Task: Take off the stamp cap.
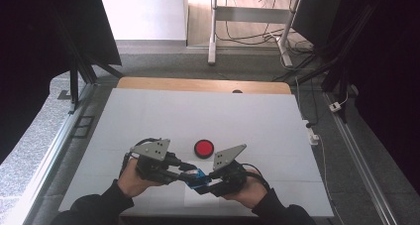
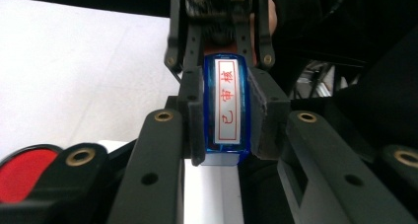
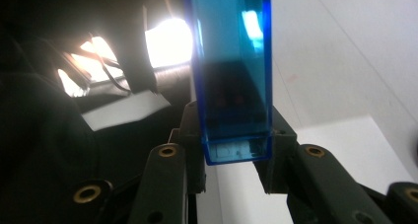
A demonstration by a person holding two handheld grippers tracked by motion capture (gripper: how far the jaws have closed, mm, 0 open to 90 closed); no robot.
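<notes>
A clear blue stamp (image 1: 199, 176) hangs just above the white table, held between both hands. In the left gripper view its white label with red characters (image 2: 227, 102) faces the camera, and my left gripper (image 2: 227, 116) is shut on the stamp's sides. The other gripper (image 2: 217, 31) clamps its far end. The right gripper view looks along the blue body (image 3: 231, 76), with my right gripper (image 3: 236, 130) shut on it. From above, the left gripper (image 1: 189, 172) comes in from the left and the right gripper (image 1: 204, 183) from the right.
A round red ink pad (image 1: 203, 148) in a black rim lies just beyond the hands, and it appears in the left gripper view as the red pad (image 2: 23, 170). A white sheet (image 3: 345, 150) lies under the stamp. The table (image 1: 198, 111) stretches far ahead; its near edge is by the forearms.
</notes>
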